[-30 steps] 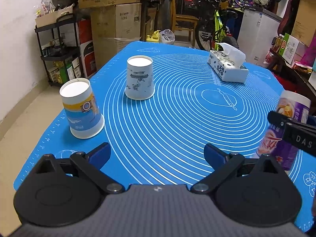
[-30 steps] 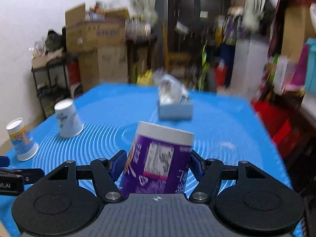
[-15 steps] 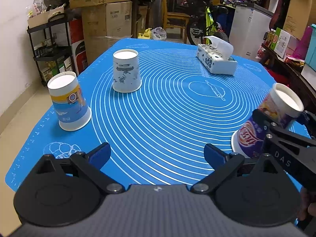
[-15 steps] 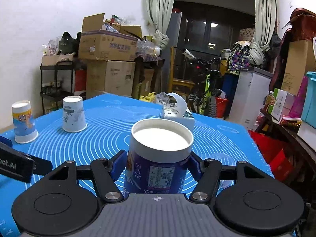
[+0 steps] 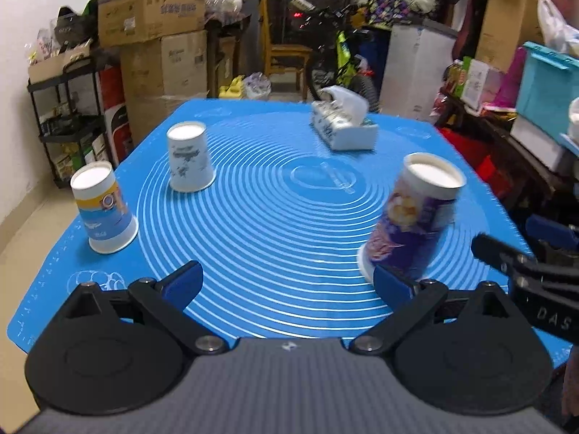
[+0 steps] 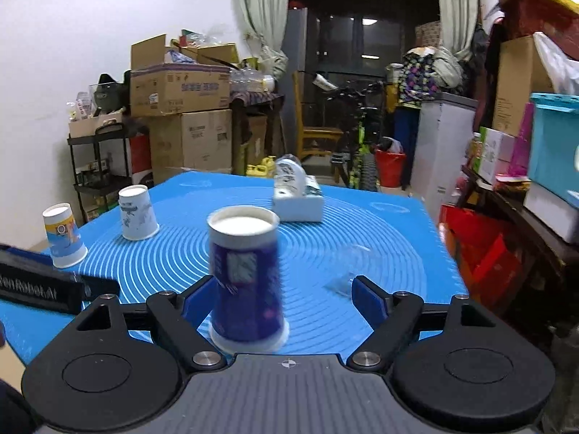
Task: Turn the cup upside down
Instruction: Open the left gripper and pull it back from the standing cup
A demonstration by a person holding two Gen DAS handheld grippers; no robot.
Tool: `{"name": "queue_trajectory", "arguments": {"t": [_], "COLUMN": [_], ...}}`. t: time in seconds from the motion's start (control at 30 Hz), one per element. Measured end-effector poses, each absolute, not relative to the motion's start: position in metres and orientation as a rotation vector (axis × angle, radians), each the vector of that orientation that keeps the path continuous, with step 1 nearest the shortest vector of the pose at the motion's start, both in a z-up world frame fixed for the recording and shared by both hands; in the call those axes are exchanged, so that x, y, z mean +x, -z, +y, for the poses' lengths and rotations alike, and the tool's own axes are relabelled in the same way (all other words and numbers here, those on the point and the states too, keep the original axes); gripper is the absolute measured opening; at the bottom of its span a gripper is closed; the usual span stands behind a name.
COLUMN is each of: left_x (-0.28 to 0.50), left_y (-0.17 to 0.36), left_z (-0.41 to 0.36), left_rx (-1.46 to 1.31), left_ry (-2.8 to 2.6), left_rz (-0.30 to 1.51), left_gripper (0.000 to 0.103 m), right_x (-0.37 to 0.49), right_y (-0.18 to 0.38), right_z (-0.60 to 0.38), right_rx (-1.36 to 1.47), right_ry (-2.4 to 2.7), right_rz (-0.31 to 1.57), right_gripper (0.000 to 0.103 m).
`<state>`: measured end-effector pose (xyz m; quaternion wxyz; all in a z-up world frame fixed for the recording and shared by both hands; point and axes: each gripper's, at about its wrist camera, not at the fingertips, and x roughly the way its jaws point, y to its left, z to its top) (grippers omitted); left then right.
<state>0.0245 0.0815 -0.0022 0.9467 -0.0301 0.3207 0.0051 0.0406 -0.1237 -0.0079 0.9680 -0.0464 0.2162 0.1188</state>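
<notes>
A purple paper cup (image 6: pixel 246 282) stands upside down on the blue mat (image 6: pixel 362 238), rim down, white base up. It also shows in the left wrist view (image 5: pixel 409 224), where it looks slightly tilted and blurred. My right gripper (image 6: pixel 282 298) is open; the cup sits between its fingers, close to the left finger (image 6: pixel 197 298), and the right finger (image 6: pixel 369 298) is well clear of it. My left gripper (image 5: pixel 286 282) is open and empty, low over the mat's near edge. The right gripper's body (image 5: pixel 535 278) shows at the right of the left wrist view.
Two more paper cups stand upside down at the mat's left: a yellow-and-blue one (image 5: pixel 103 209) and a white one with blue print (image 5: pixel 190 162). A tissue box (image 5: pixel 342 126) sits at the back. Cardboard boxes (image 5: pixel 163 36), a shelf and a bicycle surround the table.
My right gripper has opened and let go of the purple cup, which now stands on the mat. The gripper has drawn back a little. The left gripper has shifted slightly.
</notes>
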Motion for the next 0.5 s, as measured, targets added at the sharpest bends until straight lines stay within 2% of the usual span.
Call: {"name": "queue_trajectory", "arguments": {"t": [0.5], "left_x": [-0.031], "left_y": [0.0], "left_z": [0.039], "left_rx": [0.009], "left_ry": [0.048], "left_rz": [0.606], "left_gripper": [0.099], "right_x": [-0.017], "right_y": [0.014], "right_z": [-0.166], "right_rx": [-0.078], "right_ry": [-0.21], "right_rz": [0.485], "right_gripper": [0.084]}}
